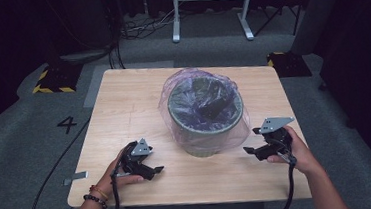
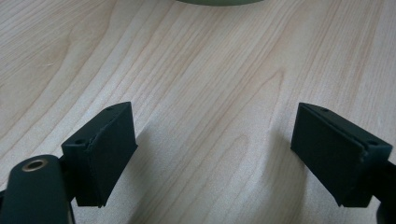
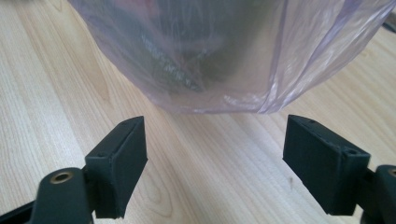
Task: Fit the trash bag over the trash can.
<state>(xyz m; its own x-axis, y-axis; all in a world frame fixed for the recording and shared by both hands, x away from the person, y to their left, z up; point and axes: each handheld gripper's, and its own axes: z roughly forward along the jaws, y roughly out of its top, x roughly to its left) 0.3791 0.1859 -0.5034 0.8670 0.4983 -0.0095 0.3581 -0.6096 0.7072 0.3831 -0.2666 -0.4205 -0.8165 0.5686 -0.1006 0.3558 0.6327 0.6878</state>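
Looking down, I'm seeing the grey bin point(image 1: 205, 114) sitting mid-table point(image 1: 123, 104), its pinkish plastic liner point(image 1: 172, 93) draping over the rim. I'm holding the left gripper point(image 1: 151, 170) left of the bin, jaws wide apart and empty. The right gripper point(image 1: 251, 151) is hovering right of the bin, spread wide too, gripping nothing.

overhead forward-down, gripper views near table point(image 1: 123, 109)
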